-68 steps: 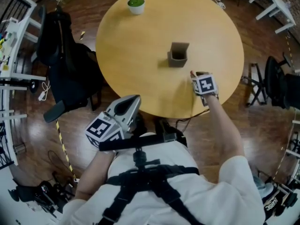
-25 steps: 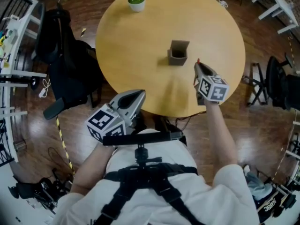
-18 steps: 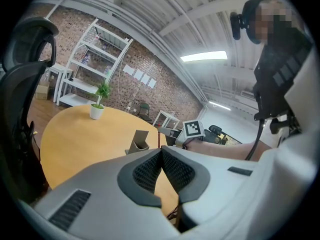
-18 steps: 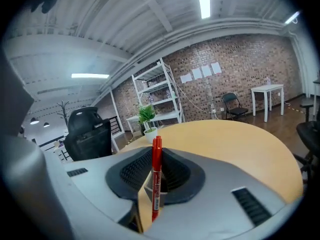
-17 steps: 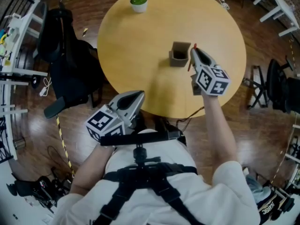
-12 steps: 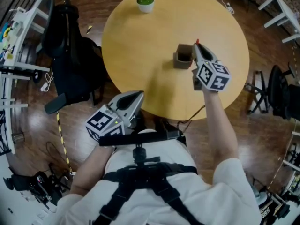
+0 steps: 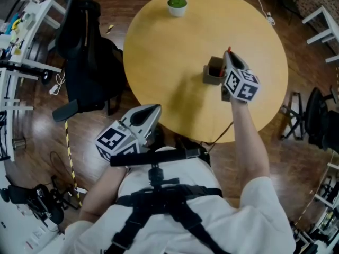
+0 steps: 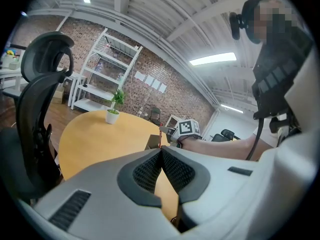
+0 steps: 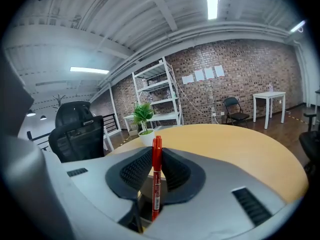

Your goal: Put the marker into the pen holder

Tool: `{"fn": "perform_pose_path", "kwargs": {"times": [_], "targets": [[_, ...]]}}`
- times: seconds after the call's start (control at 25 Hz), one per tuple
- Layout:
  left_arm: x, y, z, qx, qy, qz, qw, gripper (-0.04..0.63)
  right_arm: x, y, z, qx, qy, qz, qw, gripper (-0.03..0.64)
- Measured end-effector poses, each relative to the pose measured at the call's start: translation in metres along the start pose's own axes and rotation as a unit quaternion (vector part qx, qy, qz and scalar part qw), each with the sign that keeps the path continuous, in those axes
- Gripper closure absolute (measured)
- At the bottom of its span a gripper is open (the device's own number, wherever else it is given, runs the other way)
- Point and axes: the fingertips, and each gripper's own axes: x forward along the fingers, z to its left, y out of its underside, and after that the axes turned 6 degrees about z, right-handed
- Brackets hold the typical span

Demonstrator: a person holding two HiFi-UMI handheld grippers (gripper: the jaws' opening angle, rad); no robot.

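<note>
A red marker (image 9: 156, 176) stands upright between the jaws of my right gripper (image 9: 156, 160), which is shut on it. In the head view that right gripper (image 7: 230, 57) hovers just right of the grey pen holder (image 7: 213, 73) on the round wooden table (image 7: 169, 62), the marker's red tip (image 7: 229, 50) showing above it. The left gripper view shows the marker (image 8: 160, 134) and the holder (image 8: 151, 142) far ahead. My left gripper (image 7: 148, 114) sits low near the person's body at the table's near edge, and its jaws (image 8: 161, 156) are shut with nothing between them.
A small potted plant (image 7: 177, 3) stands at the far edge of the table. A black office chair (image 7: 87, 57) is at the left, white shelving (image 7: 21, 30) beyond it, and white tables (image 7: 320, 20) at the right.
My right gripper has lifted the marker off the table and carried it toward the pen holder. The left gripper has stayed near the body. The head camera's view has shifted.
</note>
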Motion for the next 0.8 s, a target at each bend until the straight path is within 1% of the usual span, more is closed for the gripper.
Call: {"fn": "perform_pose_path", "kwargs": {"times": [0.2,0.36,0.8], "targets": [[0.0006,-0.0015,0.0015,-0.001,-0.003,0.001,1.0000,0.600,0.0075,0.0062,-0.0001,-0.004,0.001,0.006,1.000,0.546],[0.0022,-0.0018,0.0027,0.000,-0.002,0.003,1.0000,0.600,0.0040,0.0049,0.0009,-0.007,0.014,-0.002,1.000,0.546],[0.0027,-0.0012,0.0067,-0.002,0.004,0.005,1.0000,0.600,0.0020,0.0017,0.0083,-0.014,0.013,-0.018,1.000,0.545]]}}
